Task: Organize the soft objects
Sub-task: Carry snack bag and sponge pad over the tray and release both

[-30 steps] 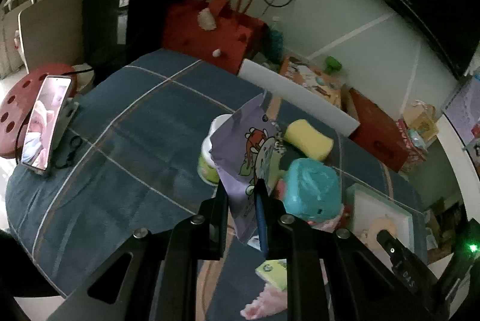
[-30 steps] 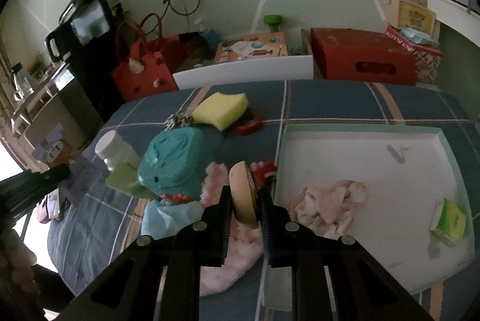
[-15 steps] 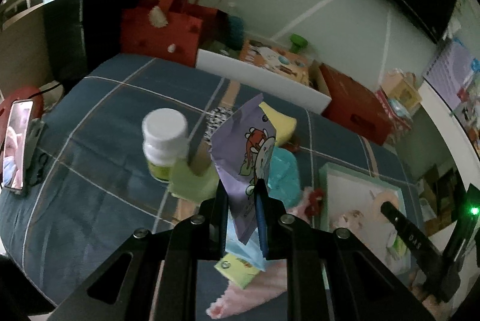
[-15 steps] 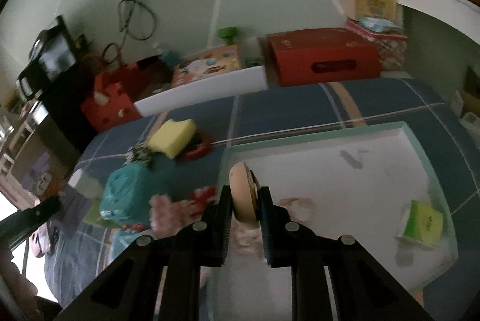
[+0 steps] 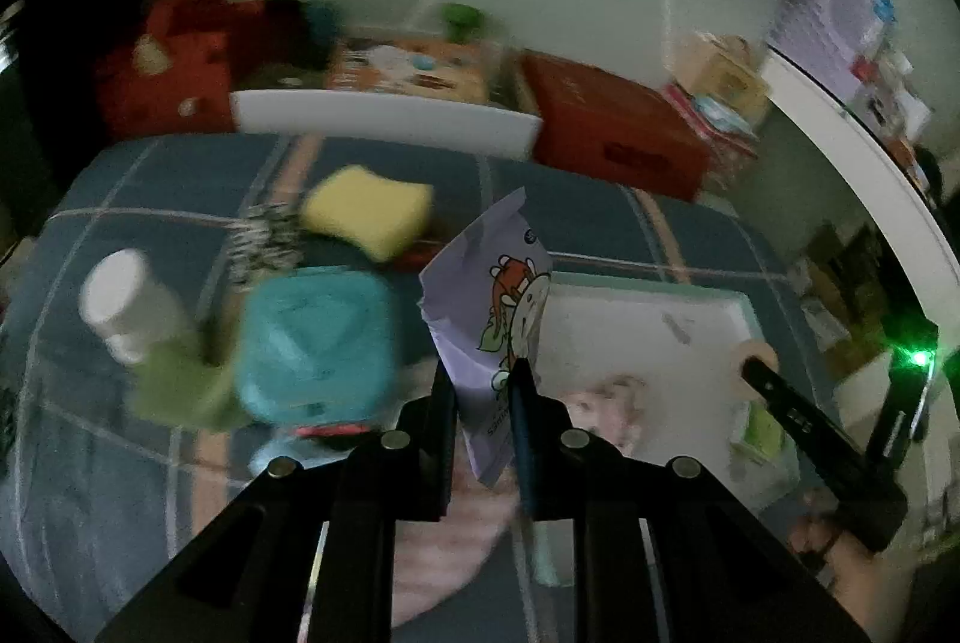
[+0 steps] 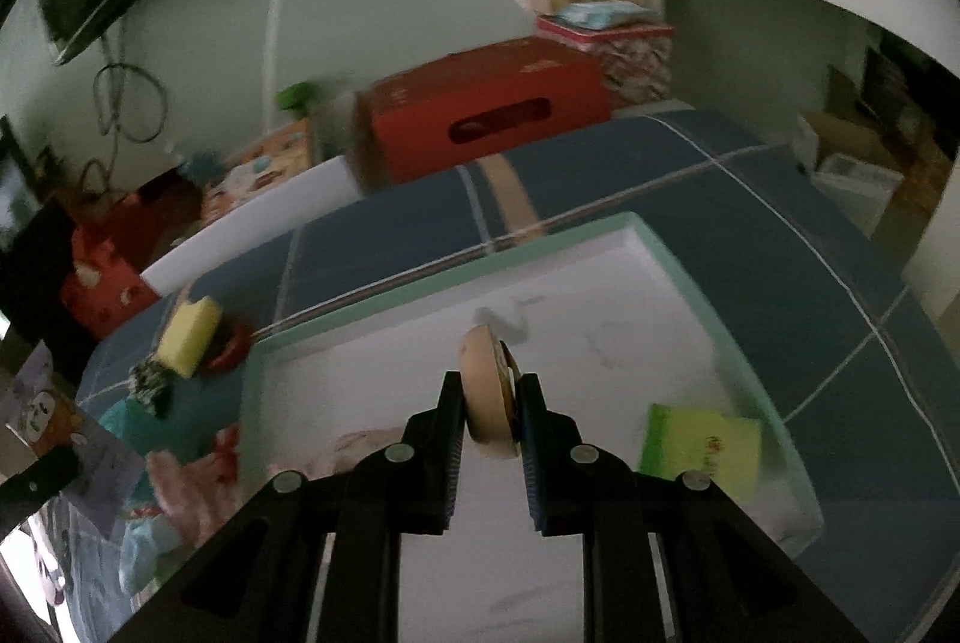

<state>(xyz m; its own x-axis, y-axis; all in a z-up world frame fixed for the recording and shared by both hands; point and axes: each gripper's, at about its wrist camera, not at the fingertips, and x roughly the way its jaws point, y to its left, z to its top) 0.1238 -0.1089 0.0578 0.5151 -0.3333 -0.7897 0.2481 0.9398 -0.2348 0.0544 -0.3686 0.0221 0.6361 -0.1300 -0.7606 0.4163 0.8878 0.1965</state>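
Left gripper (image 5: 485,373) clamped on a lilac plastic pouch printed with a cartoon figure (image 5: 501,307), held upright above the blue plaid tablecloth (image 5: 150,199), near the left rim of the shallow white tray with a mint-green rim (image 5: 648,280). Right gripper (image 6: 491,391) closed on a flat, round beige soft disc (image 6: 486,391), held on edge over the white tray floor (image 6: 600,319). Inside the tray: a lime-green packet (image 6: 699,443) by the right wall and a crumpled pale pink cloth (image 5: 606,403) near the left wall. Left of the tray, on the cloth: a yellow rectangular sponge (image 5: 367,212), a black-and-white patterned scrap (image 5: 264,244) just beside it, a teal cube-shaped soft bundle (image 5: 315,343), a white-capped bottle (image 5: 129,304) and an olive-green rag (image 5: 180,391) touching the bundle. Blurred throughout. Beyond the table edge: a red cardboard box with a slot handle (image 6: 480,123).
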